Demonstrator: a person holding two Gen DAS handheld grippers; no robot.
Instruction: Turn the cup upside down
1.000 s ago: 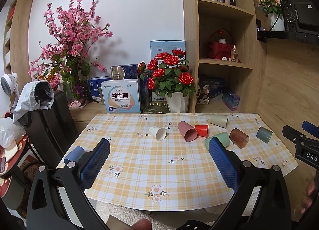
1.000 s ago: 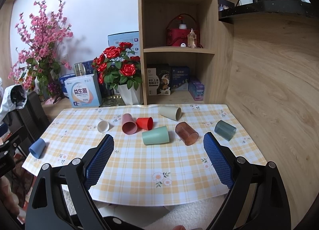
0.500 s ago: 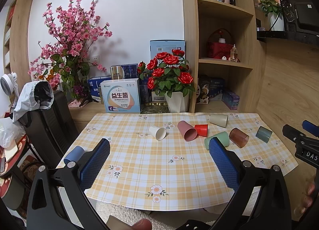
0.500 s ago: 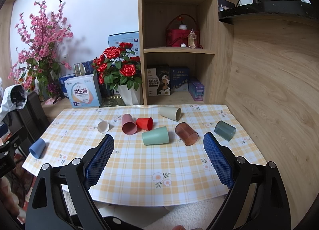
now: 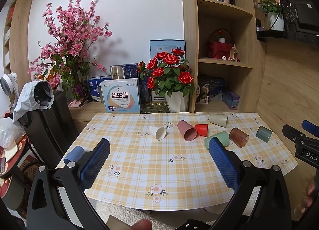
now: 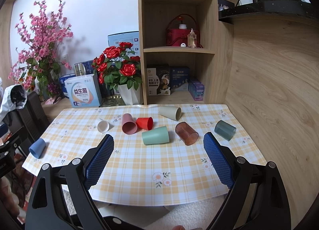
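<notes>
Several cups lie on their sides on the yellow checked tablecloth (image 6: pixel 139 162): white (image 6: pixel 103 125), pink (image 6: pixel 128 124), red (image 6: pixel 145 123), beige (image 6: pixel 170 113), green (image 6: pixel 155 135), brown see-through (image 6: pixel 186 133) and grey-blue (image 6: pixel 225 130). A blue cup (image 6: pixel 37 147) lies near the left edge. The cups also show in the left wrist view, among them the white one (image 5: pixel 157 132) and the blue one (image 5: pixel 74 154). My left gripper (image 5: pixel 159 150) and right gripper (image 6: pixel 158 144) are both open and empty, held above the table's near edge.
A white pot of red roses (image 6: pixel 119 70), boxes (image 6: pixel 83 94) and a wooden shelf unit (image 6: pixel 177 36) stand behind the table. A black chair with a jacket (image 5: pixel 45 114) stands at the left. A wooden wall (image 6: pixel 269 90) runs along the right.
</notes>
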